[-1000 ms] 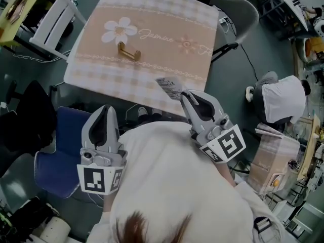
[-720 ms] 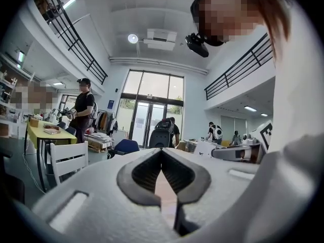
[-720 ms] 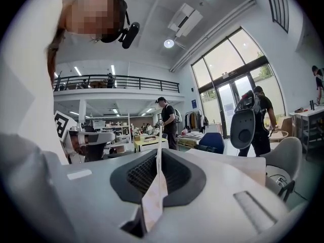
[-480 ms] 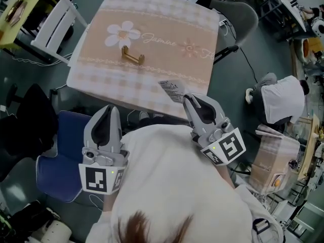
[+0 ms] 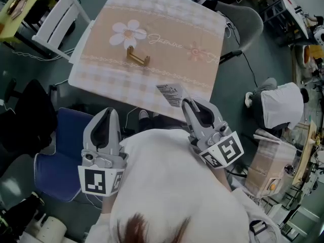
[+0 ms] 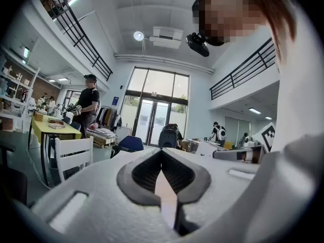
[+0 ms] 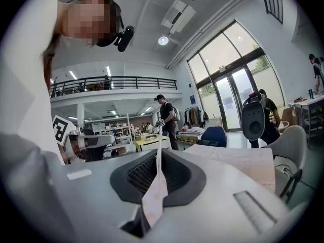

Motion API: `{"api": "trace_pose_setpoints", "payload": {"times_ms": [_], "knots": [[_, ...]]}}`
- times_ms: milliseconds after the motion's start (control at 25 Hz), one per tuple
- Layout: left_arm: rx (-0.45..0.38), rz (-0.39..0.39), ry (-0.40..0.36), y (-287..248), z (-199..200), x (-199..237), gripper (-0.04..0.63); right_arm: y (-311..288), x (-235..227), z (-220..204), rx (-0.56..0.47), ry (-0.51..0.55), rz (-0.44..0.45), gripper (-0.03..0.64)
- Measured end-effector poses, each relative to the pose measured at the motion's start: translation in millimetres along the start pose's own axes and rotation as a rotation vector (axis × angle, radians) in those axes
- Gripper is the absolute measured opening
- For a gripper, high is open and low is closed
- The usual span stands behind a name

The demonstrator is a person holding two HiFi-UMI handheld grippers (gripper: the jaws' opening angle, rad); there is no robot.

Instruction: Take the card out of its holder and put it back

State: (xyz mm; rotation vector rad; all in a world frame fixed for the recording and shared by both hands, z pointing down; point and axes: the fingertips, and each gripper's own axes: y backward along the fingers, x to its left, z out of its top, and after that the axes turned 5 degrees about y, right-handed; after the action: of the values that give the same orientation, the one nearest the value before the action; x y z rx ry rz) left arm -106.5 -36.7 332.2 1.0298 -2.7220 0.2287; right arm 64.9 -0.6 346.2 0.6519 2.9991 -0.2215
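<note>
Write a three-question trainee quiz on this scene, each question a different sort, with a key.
1. True or false: the card sits in the holder.
2. The right gripper is: A open and empty; B shut on the card; C shut on the holder.
3. Fill in: the holder stands on the ___.
Key: 1 false; 2 B; 3 table.

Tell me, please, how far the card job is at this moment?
Done: the card is out, and the holder stands empty on the table. In hand: the right gripper pinches the card by the table's near edge. Left to do: slot it back into the holder. The left gripper is shut and empty.
</note>
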Motion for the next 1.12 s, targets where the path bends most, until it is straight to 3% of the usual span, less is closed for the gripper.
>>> {"api": "trace_pose_setpoints", "payload": {"times_ms": [400, 640, 1120], "knots": [[0.01, 0.065, 0.035, 2.7, -5.0, 18.7, 0.0, -14.0, -18.7, 4.1, 0.012, 0.0, -0.004, 0.015], [0.009, 0.058, 0.059, -12.6, 0.4, 9.1, 0.0, -18.5, -37.5, 17.2, 0.026, 0.024, 0.005, 0.015], [0.003, 0.115, 0.065, -19.8, -0.1, 14.2, 0.0, -59.7, -58.5, 32.5, -0.006, 0.074, 0.098, 0.018]]}}
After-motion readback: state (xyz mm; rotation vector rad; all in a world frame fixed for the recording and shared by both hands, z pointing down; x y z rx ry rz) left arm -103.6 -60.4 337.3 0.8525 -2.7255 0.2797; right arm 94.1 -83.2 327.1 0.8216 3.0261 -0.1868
